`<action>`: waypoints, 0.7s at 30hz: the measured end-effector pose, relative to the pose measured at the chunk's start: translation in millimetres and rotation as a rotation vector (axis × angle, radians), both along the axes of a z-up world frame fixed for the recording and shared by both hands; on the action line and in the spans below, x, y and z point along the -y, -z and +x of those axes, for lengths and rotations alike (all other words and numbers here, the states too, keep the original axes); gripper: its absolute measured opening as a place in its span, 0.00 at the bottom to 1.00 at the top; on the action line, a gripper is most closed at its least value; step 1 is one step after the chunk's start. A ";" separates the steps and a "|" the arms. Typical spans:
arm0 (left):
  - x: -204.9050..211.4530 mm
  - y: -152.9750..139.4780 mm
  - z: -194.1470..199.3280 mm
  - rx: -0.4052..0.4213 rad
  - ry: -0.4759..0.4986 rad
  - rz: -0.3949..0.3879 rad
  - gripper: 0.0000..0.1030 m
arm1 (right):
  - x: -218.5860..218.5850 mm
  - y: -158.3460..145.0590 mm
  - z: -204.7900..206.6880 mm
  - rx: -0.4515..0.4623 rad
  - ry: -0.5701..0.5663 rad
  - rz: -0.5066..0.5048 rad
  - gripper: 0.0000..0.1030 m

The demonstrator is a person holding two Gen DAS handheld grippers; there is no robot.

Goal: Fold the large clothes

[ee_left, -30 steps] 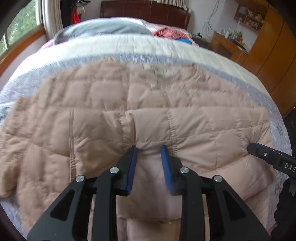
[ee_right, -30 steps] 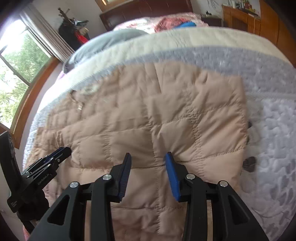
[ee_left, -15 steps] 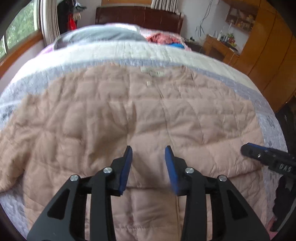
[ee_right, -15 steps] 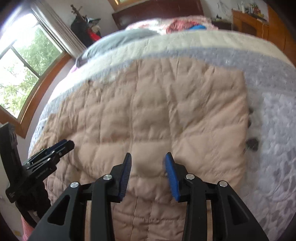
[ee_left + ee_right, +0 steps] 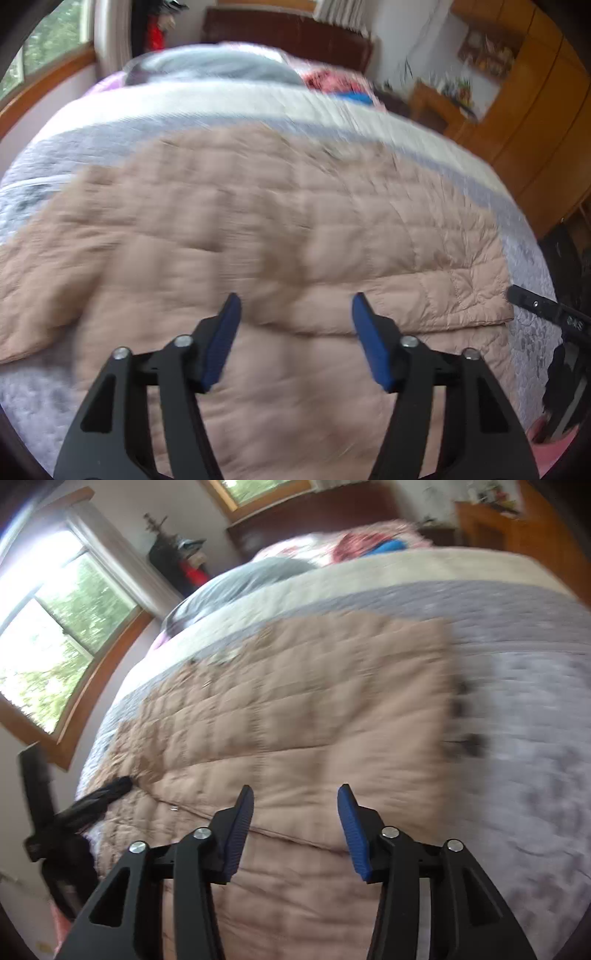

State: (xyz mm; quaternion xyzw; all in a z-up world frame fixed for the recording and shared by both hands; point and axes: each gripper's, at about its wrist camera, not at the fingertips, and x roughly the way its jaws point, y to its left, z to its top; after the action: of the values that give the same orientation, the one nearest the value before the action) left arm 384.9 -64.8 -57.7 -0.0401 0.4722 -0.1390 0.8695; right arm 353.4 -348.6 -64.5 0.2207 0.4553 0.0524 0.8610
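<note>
While the pink quilted jacket point(image 5: 280, 229) lies spread across the bed point(image 5: 524, 672) with its near hem folded up, both the left gripper point(image 5: 295, 332) and right gripper point(image 5: 295, 819) hover spread and empty, so the next fold likely calls for pinching the edge at 3 o'clock.

No lettering is legible in either view. Pale marks on the black body of the right gripper point(image 5: 554, 314), at the edge of the left wrist view, are too blurred to read. A pale patch near the collar of the jacket point(image 5: 221, 659) is likewise unreadable.
</note>
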 end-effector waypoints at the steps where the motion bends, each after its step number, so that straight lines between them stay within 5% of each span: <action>1: -21.3 -5.5 -6.9 0.011 -0.033 0.010 0.65 | 11.4 -1.5 -8.3 -0.001 0.027 -0.004 0.49; 10: -230.1 2.4 -51.7 -0.034 -0.470 0.052 0.66 | 58.7 19.1 -34.1 -0.065 0.132 -0.059 0.49; 15: -325.7 23.5 -72.6 -0.097 -0.706 -0.026 0.66 | 52.5 26.4 -33.1 -0.082 0.094 -0.058 0.49; 21: -376.6 41.1 -66.4 -0.110 -0.833 -0.162 0.64 | 46.8 30.5 -31.0 -0.086 0.100 -0.053 0.49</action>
State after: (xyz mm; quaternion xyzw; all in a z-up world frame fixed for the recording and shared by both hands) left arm 318.5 311.8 -98.8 -0.3031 0.4488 0.1899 0.8189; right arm 322.4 -395.4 -95.0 0.2225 0.4816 -0.0120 0.8476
